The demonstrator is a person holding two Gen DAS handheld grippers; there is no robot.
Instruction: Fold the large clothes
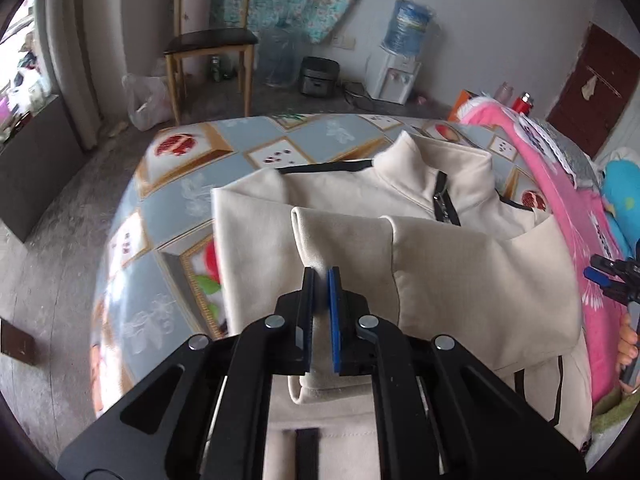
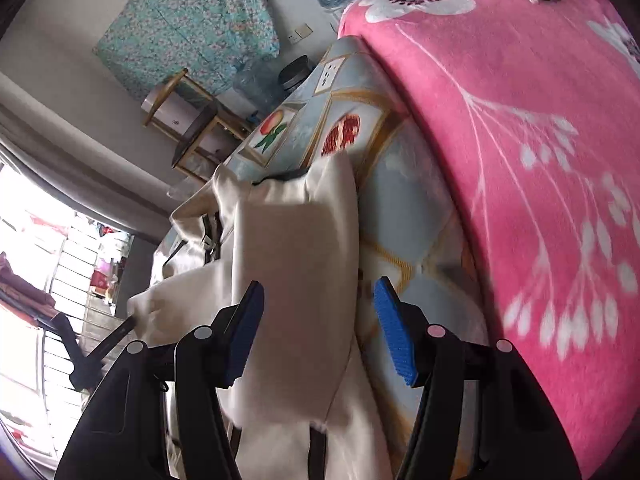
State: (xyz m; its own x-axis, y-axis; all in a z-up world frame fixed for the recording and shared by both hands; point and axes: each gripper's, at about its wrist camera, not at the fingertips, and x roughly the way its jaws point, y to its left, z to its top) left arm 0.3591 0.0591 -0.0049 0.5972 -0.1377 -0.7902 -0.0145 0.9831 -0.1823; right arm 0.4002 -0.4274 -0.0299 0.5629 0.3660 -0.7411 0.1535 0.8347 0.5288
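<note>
left view: left gripper (image 1: 321, 280) is clenching a cuffed sleeve end of the jacket (image 1: 440, 256), cloth pinched between its pads.
jacket place: lying on the fruit-print cloth (image 1: 192, 200) of the worktop, beside the pink blanket (image 1: 560, 184).
jacket look: cream, stand collar, dark zip (image 1: 442, 200), black trim; both sleeves crossing the chest.
right view: right gripper (image 2: 320, 308) is standing released, jaws apart; the jacket's side is lying between them, pads not pressing it.
step: sleeve fold-in, looks partly done; body not yet folded.
next: probably laying the held sleeve flat, then the right gripper closing on that edge.
</note>
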